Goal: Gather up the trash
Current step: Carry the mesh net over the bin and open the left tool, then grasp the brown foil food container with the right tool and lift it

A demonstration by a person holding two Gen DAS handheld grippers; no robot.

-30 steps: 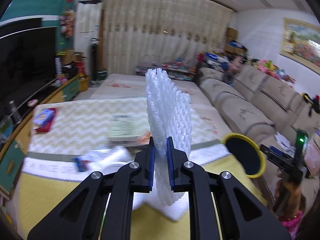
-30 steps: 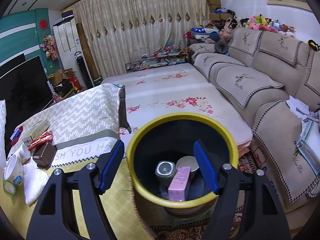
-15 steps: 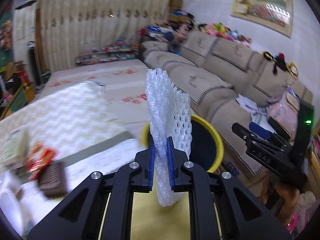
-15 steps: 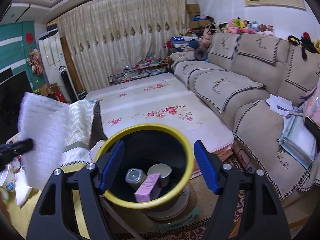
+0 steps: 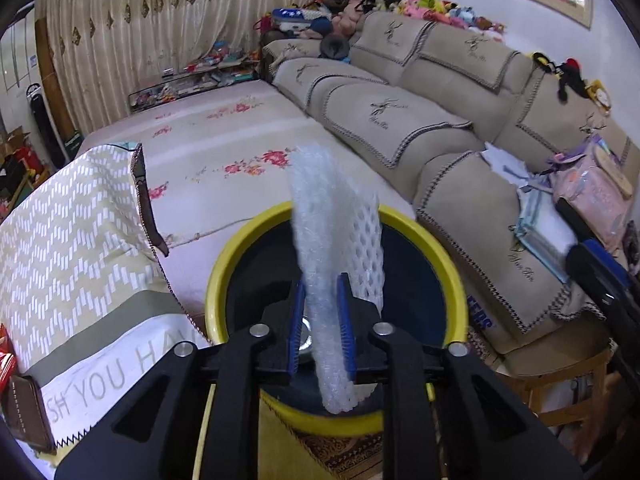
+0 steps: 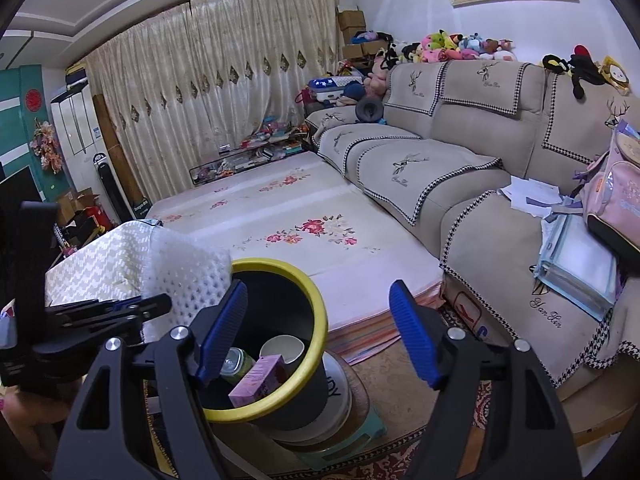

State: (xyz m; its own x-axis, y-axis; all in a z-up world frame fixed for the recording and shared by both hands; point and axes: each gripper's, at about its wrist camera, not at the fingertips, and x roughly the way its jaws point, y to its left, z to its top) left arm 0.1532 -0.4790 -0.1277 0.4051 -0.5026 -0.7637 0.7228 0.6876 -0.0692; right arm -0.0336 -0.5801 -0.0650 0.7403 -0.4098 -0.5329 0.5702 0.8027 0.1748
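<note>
We saw the mouth of the yellow-rimmed bin (image 5: 420, 236) mostly open, its far side unobstructed. A pink box (image 6: 258, 380), can (image 6: 236, 362) and paper cup (image 6: 282, 349) sat low inside. The foam net (image 5: 336, 240) stood over the opening. The counter (image 5: 72, 220) edge crowded its left; the sofa (image 5: 480, 216) stood right.

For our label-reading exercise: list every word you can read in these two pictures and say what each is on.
"SH YOU HAV", cut off at both ends: on the white edge of the table cloth.
"Yan Xin", in script: on the sofa cover.
Print on the pink box in the bin: too small to read.
Blue letters below the sofa seat: partly hidden, unreadable.
</note>
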